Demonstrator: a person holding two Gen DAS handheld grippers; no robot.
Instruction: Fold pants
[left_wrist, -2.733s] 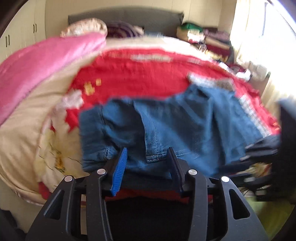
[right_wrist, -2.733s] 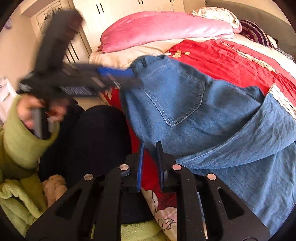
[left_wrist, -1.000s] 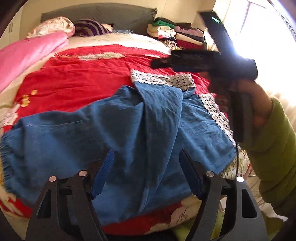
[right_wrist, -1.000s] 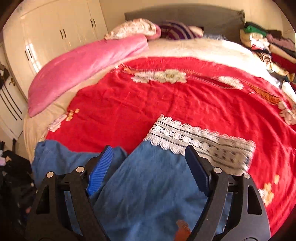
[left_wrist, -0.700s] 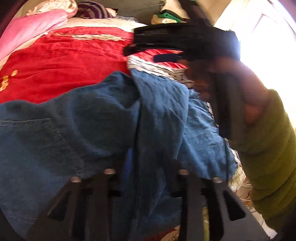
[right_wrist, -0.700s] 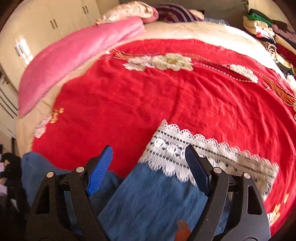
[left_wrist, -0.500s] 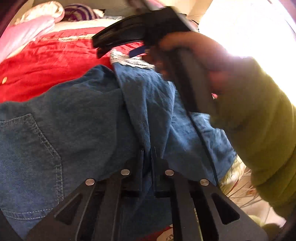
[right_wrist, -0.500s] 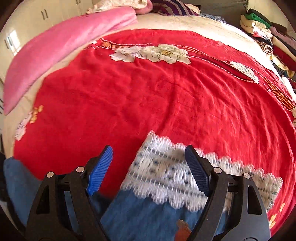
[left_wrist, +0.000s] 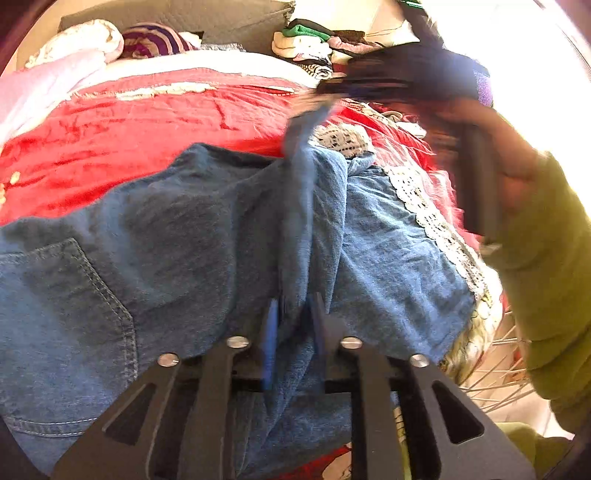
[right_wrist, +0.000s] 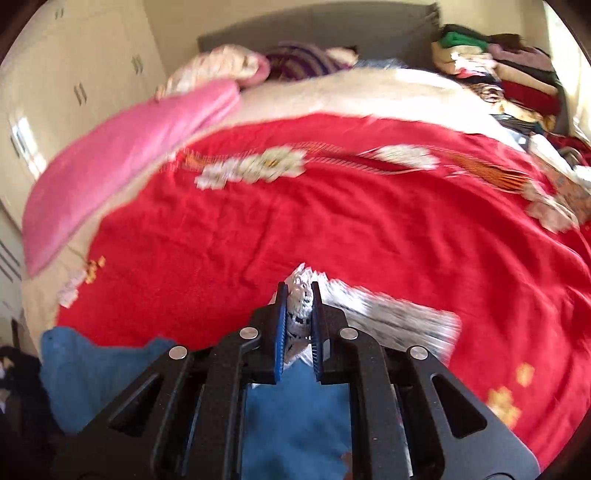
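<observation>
The blue denim pants (left_wrist: 207, 236) lie spread on the red bedspread (left_wrist: 140, 136) at the bed's near edge, back pocket toward the left of the left wrist view, with a ridge of cloth running up their middle. The left gripper (left_wrist: 293, 332) has just been opening a little after a pinch; a fold of the denim ridge sits between its jaws, and the pads appear to press on it. The right gripper (right_wrist: 298, 321) has just been closing and is clamped on the white lace hem (right_wrist: 301, 302) of a pant leg, lifted above the bedspread; in the left wrist view that leg rises as a taut strip toward the right gripper (left_wrist: 332, 88), held by a hand (left_wrist: 498, 155) in a yellow-green sleeve (left_wrist: 546, 258).

Beyond the pants, the red bedspread is bare and wide up to its flower embroidery (right_wrist: 255, 166), so the far half of the bed offers open room. Left of the pants, a pink quilt (right_wrist: 122, 147) lines the bed's side; pillows (right_wrist: 221, 66) rest against the grey headboard (right_wrist: 332, 29). Right of the pants, stacked folded clothes (right_wrist: 509, 70) crowd the bed's far corner. White wardrobe doors (right_wrist: 74, 85) stand beyond the pink quilt, and bright window light floods the right.
</observation>
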